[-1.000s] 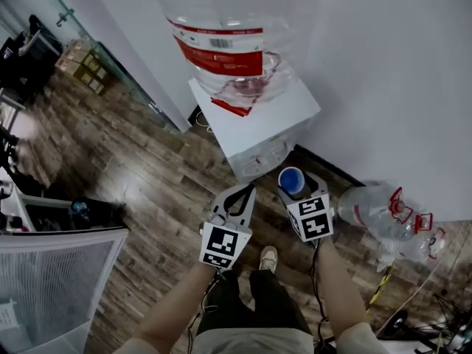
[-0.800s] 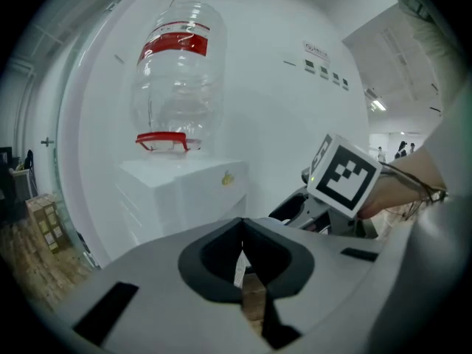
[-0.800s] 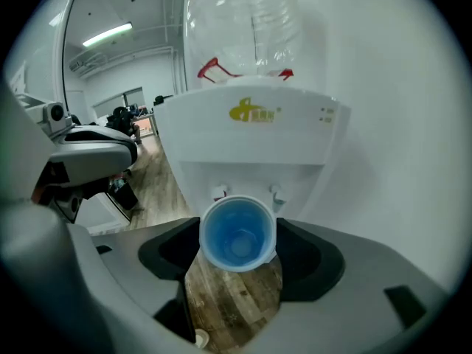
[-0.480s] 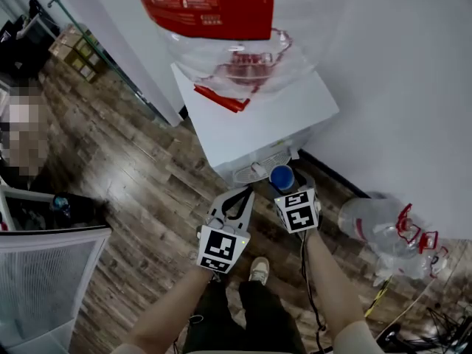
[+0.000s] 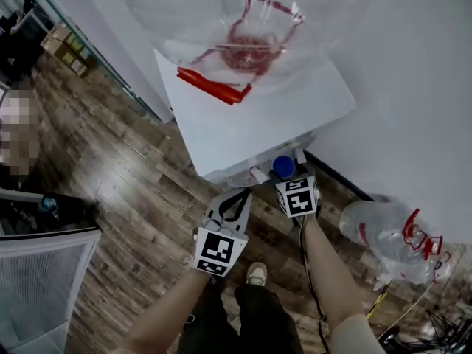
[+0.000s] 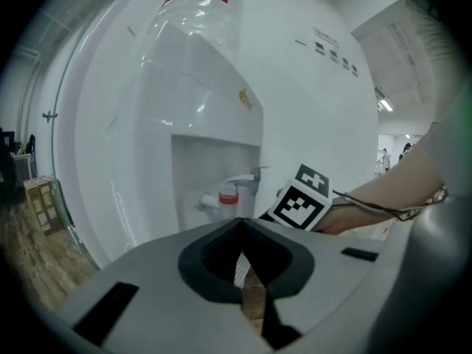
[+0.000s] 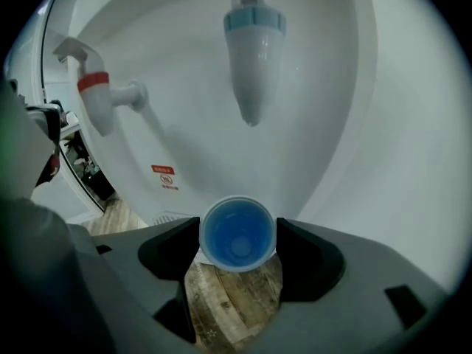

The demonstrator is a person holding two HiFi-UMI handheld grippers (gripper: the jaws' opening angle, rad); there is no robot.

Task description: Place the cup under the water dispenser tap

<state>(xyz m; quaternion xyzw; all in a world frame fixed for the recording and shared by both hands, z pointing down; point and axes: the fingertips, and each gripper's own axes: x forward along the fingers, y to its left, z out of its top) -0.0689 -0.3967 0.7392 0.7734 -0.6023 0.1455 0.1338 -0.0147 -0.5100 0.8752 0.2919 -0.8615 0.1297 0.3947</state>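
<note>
The blue cup (image 7: 237,236) sits mouth-up between the jaws of the right claw (image 5: 286,174), which is clenched on it, one dark pad pressing each side of its rim. In the right gripper view the cup is inside the recess of the white water dispenser (image 5: 258,116), low and in front of the blue-ringed tap (image 7: 253,57), whose tapered spout hangs above it. Whether the cup's base touches anything below cannot be told. To the left of that tap the red-ringed tap (image 7: 99,98) juts from the recess wall, and a small red warning label (image 7: 165,175) is stuck to the back of the recess, lower down. From the head view the cup shows as a blue disc right at the dispenser's front edge, just ahead of the right claw's marker cube (image 5: 297,196). The left claw (image 6: 242,227) is held beside it, to the left and slightly further from the dispenser, with its jaws closed together and nothing between them. Its own view looks towards the recess and both taps, with the right claw's cube and the person's forearm in at the right. A large clear bottle (image 5: 236,28) with red markings stands inverted on top of the dispenser. The dispenser stands on a wooden floor (image 5: 133,190) against a white wall (image 5: 413,87). Another clear bottle with red handles (image 5: 391,231) lies on the floor to the right, and the person's shoe (image 5: 256,273) shows between the two forearms.
</note>
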